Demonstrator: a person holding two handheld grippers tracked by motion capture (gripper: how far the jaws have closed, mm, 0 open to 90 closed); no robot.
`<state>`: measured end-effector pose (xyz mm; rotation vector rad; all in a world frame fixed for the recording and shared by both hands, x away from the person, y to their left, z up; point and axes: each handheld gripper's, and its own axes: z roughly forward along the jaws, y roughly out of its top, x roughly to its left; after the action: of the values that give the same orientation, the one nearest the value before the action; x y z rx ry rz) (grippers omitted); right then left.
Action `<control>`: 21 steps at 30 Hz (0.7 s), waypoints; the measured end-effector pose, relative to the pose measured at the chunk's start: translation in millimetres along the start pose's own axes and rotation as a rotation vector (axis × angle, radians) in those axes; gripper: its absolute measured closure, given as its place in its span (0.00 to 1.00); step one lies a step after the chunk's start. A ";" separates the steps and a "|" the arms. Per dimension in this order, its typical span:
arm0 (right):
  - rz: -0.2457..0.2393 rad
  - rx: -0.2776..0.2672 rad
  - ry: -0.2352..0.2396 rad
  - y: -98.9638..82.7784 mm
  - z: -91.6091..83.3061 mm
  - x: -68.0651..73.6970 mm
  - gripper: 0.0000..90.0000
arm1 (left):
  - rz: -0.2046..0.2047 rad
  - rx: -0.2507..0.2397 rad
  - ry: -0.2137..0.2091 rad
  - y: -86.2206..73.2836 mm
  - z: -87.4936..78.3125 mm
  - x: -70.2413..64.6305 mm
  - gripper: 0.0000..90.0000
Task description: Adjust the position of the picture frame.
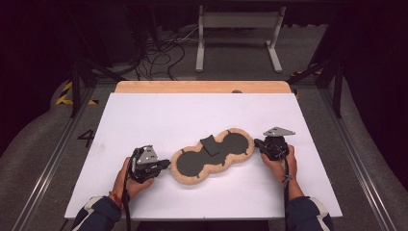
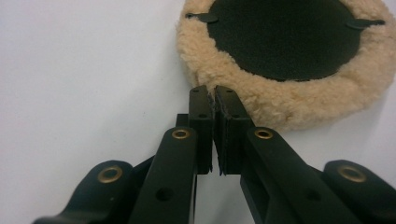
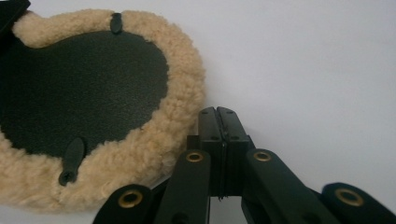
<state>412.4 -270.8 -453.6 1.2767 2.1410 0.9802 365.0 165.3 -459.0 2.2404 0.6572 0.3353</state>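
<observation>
One fleece pad (image 1: 212,155) with two dark round panels lies on the white counter (image 1: 144,120), between two grippers. The left gripper (image 2: 214,95) touches the fleece rim with its fingers closed and empty; the right gripper (image 3: 217,114), just beside the other end, is closed too.

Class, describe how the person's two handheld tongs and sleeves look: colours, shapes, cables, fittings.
Both tongs, left and right, are black with two flat-faced jaws, brass-ringed pivot holes and a grey three-cornered plate on top. A dark cable trails from each. The sleeves are dark with pale stripes; a reddish band circles the left wrist.
</observation>
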 end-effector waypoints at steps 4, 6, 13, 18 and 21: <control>-0.007 0.020 0.012 -0.8 2.9 1.8 1.00 | -0.004 -0.001 0.012 0.8 1.6 1.8 0.93; -0.004 0.020 0.011 -1.7 3.2 2.2 1.00 | -0.007 0.005 0.022 1.8 3.6 4.3 0.92; -0.005 0.022 0.010 -2.1 2.6 4.5 1.00 | -0.011 -0.008 0.023 6.6 1.7 12.3 0.93; -0.002 0.021 0.012 -2.2 2.6 4.1 1.00 | -0.012 -0.007 0.032 11.3 5.4 18.0 0.91; -0.001 0.020 0.010 -2.6 2.5 4.7 1.00 | -0.024 -0.028 0.044 18.0 6.8 24.1 0.91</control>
<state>410.5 -266.7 -457.4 1.2823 2.1641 0.9689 394.2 164.1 -449.5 2.2024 0.6981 0.3800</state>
